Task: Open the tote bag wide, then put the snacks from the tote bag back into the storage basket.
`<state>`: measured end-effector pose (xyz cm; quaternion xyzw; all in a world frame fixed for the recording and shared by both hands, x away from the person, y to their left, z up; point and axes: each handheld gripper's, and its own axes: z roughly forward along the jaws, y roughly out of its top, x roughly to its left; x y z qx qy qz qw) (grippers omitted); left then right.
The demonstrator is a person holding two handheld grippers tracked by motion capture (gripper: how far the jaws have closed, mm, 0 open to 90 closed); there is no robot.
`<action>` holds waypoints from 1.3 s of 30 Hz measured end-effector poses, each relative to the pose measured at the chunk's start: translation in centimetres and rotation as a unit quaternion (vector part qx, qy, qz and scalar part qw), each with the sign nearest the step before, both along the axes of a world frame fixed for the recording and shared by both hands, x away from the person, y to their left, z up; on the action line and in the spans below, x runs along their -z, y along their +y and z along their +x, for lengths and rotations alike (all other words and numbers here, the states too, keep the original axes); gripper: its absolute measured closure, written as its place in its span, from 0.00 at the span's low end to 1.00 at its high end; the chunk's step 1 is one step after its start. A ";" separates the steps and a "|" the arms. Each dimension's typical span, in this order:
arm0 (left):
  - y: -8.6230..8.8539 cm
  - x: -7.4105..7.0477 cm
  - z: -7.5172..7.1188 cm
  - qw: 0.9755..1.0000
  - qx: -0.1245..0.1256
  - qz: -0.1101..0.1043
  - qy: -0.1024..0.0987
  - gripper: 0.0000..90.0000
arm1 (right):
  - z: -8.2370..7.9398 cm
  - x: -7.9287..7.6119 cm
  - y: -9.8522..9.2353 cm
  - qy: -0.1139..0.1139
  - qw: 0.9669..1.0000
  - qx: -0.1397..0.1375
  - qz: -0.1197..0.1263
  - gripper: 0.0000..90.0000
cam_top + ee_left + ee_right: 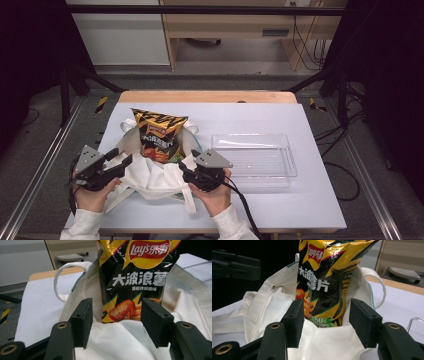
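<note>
A black and yellow chips bag stands upright inside a white cloth tote bag on the table. My left gripper hovers at the tote's left side, held in a hand. In the left gripper view its jaws are open, with the tote cloth below them and the chips bag beyond. My right gripper sits at the tote's right side. It is also open, above the tote's rim and facing the chips bag. Neither pair of pads presses on anything.
A clear plastic tray lies right of the tote on the white tabletop. A tote handle loop sticks out at the far side. Dark frame posts and rails flank the table.
</note>
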<state>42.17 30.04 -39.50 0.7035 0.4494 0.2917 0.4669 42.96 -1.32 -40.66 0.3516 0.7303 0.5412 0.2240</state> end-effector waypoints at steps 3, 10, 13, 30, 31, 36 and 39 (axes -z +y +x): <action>-0.1 -0.4 0.0 1.000 0.001 -0.003 -0.004 0.48 | 0.4 -0.1 0.0 0.001 1.000 0.002 0.001 0.49; -0.4 -1.3 0.2 1.000 -0.001 -0.008 -0.014 0.48 | 1.3 -0.9 -0.3 0.004 1.000 0.005 0.009 0.47; -0.4 -1.7 0.5 1.000 -0.001 -0.010 -0.018 0.48 | 1.5 -1.4 -0.3 0.001 1.000 0.007 0.012 0.46; -0.8 -2.7 3.8 1.000 0.002 -0.021 -0.022 0.49 | 2.8 -2.4 0.9 0.002 1.000 0.017 0.013 0.46; -0.8 -2.7 4.0 0.999 0.002 -0.024 -0.022 0.49 | 2.9 -2.4 1.0 0.002 1.000 0.015 0.013 0.46; -1.1 -2.6 5.3 0.999 0.000 -0.030 -0.017 0.49 | 3.1 -2.0 1.5 0.007 1.000 0.014 0.006 0.49; -1.5 -2.5 6.0 0.999 0.004 -0.035 -0.014 0.49 | 3.3 -2.0 1.8 0.009 1.000 0.012 0.004 0.50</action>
